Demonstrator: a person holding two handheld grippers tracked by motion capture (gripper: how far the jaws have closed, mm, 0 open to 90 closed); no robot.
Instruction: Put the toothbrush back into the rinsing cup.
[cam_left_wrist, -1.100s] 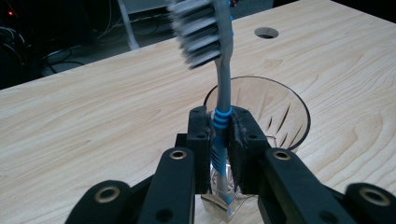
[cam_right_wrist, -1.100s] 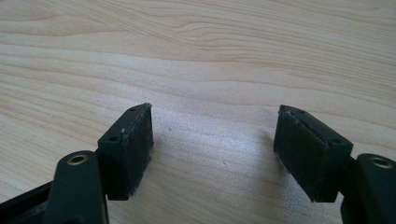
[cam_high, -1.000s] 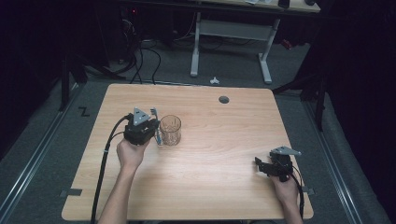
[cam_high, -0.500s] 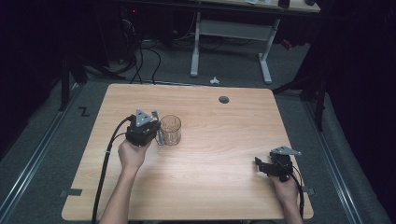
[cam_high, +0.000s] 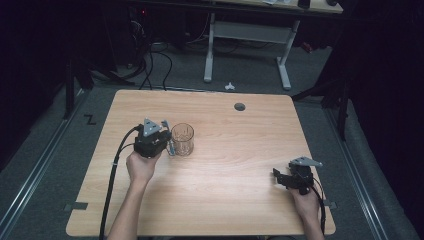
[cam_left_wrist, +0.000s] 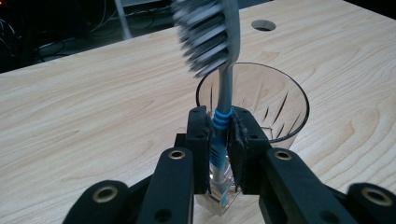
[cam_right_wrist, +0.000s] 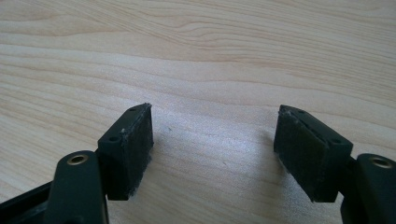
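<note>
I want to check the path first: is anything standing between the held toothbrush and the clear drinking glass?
Nothing visible does. The grey toothbrush with blue grip is clamped upright in the left hand-held gripper, directly beside the clear ribbed drinking glass, whose mouth is open.

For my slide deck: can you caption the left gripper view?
Left gripper clamps a blue-and-clear toothbrush, bristles up, in front of an empty glass tumbler on the wooden table.

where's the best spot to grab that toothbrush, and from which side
Grip the toothbrush low on its handle, at the blue ribbed band, where the left gripper is shut on it. Come from the person's side of the glass, pads on the handle's two narrow flanks, so the bristled head stands clear above.
</note>
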